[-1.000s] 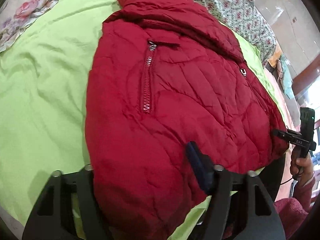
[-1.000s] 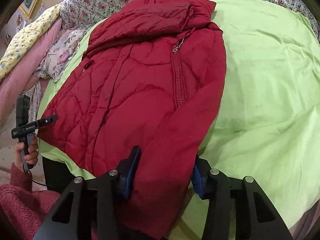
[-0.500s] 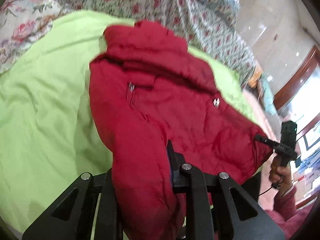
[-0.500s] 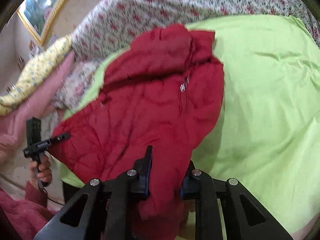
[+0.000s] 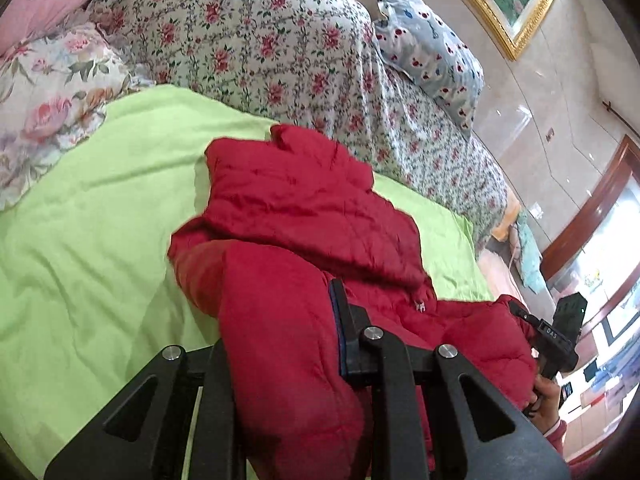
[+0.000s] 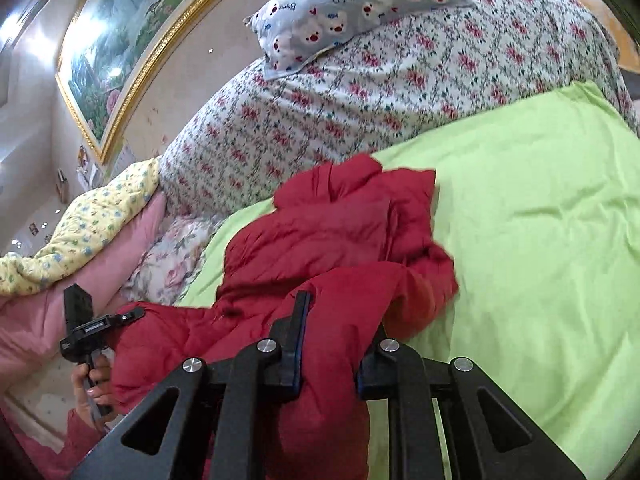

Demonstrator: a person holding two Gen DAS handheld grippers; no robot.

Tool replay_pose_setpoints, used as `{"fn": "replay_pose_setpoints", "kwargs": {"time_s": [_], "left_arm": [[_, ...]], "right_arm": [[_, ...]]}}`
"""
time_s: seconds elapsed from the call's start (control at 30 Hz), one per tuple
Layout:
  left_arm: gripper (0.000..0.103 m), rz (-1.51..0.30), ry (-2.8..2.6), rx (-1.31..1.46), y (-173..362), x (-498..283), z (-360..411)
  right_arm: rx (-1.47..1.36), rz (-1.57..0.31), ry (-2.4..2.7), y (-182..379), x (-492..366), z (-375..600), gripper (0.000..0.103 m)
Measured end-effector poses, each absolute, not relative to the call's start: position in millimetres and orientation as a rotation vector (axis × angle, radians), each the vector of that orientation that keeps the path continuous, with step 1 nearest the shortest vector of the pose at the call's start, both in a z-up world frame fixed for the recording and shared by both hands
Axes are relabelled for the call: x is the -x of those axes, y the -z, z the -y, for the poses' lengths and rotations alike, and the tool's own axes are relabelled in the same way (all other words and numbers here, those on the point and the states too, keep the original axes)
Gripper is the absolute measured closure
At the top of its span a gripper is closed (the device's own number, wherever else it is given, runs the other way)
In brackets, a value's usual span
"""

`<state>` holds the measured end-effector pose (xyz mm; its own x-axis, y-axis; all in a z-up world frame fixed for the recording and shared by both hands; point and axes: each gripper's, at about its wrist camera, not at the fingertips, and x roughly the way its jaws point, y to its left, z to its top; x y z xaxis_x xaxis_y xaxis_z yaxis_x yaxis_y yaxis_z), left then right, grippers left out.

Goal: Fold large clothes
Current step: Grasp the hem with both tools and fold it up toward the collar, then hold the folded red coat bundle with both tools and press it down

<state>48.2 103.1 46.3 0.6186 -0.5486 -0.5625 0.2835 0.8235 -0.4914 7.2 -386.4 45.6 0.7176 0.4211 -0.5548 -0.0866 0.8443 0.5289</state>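
Note:
A red quilted jacket (image 5: 304,216) lies on a lime green sheet (image 5: 88,240) on the bed. Its near hem is lifted and curls back toward the collar. My left gripper (image 5: 280,332) is shut on one lower corner of the jacket. My right gripper (image 6: 336,340) is shut on the other lower corner of the jacket (image 6: 340,240). Each gripper shows in the other's view: the right one (image 5: 560,336) at the far right, the left one (image 6: 92,328) at the far left, both against red cloth. The fabric hides the fingertips.
A large bundle under a floral cover (image 5: 256,40) stands behind the jacket, with a blue patterned pillow (image 6: 344,4) on top. Pink and yellow bedding (image 6: 80,236) is piled at one side. A gold-framed painting (image 6: 116,52) hangs on the wall. Green sheet (image 6: 540,240) stretches beside the jacket.
Both grippers closed on the jacket's lower hem and lifted it. The hem has risen and moved toward the collar, so the jacket now bunches and folds over itself.

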Motion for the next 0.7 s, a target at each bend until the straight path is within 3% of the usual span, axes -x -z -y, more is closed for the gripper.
{"fn": "replay_pose_setpoints", "kwargs": {"time_s": [0.7], "left_arm": [[0.085, -0.726, 0.272, 0.386, -44, -170, -79]], "right_arm": [[-0.501, -0.642, -0.102, -35, -133, 398, 0.086]]}}
